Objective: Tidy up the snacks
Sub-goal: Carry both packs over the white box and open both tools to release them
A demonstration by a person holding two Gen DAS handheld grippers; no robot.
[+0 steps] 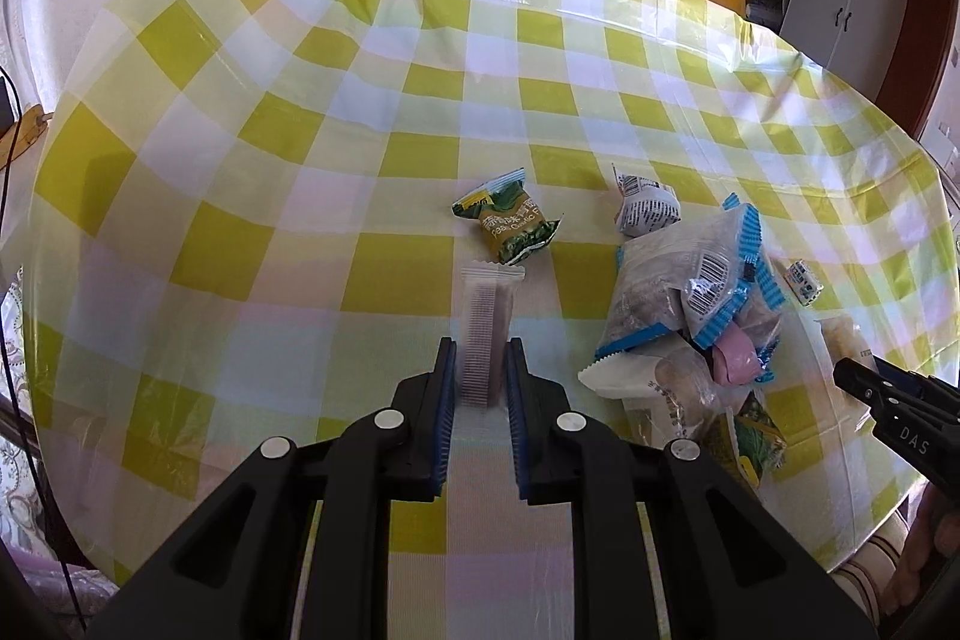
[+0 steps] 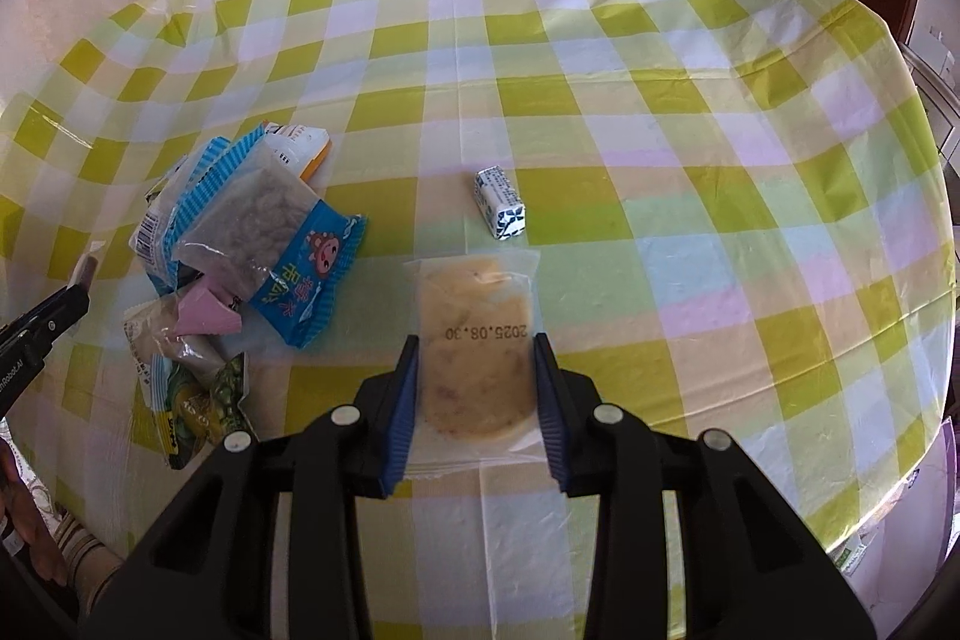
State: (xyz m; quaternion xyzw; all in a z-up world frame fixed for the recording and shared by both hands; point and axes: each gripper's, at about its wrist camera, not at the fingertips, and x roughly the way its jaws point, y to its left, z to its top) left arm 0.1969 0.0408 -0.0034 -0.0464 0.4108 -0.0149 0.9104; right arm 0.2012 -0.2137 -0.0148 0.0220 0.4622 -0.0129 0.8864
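Snacks are sitting in a loose pile (image 1: 690, 316) at right of centre in the left wrist view, on a table with a yellow-and-white checked cloth (image 1: 360, 112). Left gripper (image 1: 478, 358) is clamping its blue pads on a narrow clear-wrapped bar (image 1: 483, 334), which is sticking up past the fingertips toward frame centre. A green packet (image 1: 510, 223) is lying alone just above the bar's tip, and a white crumpled packet (image 1: 648, 208) is sitting to its right, near the pile's top edge. In the right wrist view, the right gripper (image 2: 474, 376) is gripping a flat clear packet holding a round cookie (image 2: 477, 370), date stamp facing up, pads pressing both sides of the packet. A small white-and-blue wrapped block (image 2: 501, 202) is lying just above that packet, apart from it. The pile (image 2: 240, 268) is showing at left of that frame, a blue-edged bag (image 2: 288, 250) on top, a pink piece (image 2: 207, 313) tucked below it.
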